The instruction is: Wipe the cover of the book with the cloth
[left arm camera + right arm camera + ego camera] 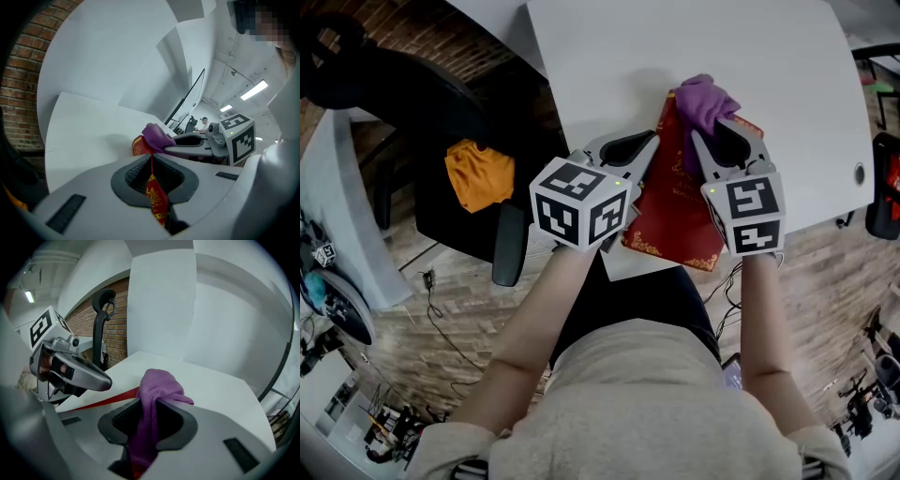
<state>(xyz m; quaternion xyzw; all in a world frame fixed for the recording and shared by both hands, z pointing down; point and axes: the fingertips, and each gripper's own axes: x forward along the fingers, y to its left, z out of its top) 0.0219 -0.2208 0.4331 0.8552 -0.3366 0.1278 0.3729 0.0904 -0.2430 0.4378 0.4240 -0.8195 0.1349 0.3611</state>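
A red book with gold print on its cover lies at the near edge of the white table, its near end past the edge. My left gripper is shut on the book's left edge; the thin red cover stands pinched between the jaws. My right gripper is shut on a purple cloth, bunched over the book's far end. In the right gripper view the cloth hangs between the jaws, above the red cover. The left gripper view shows the cloth and book end.
A black office chair with an orange cloth on its seat stands left of the table. Another white desk sits at the far left. Wood floor with cables lies below. A person sits in the distance.
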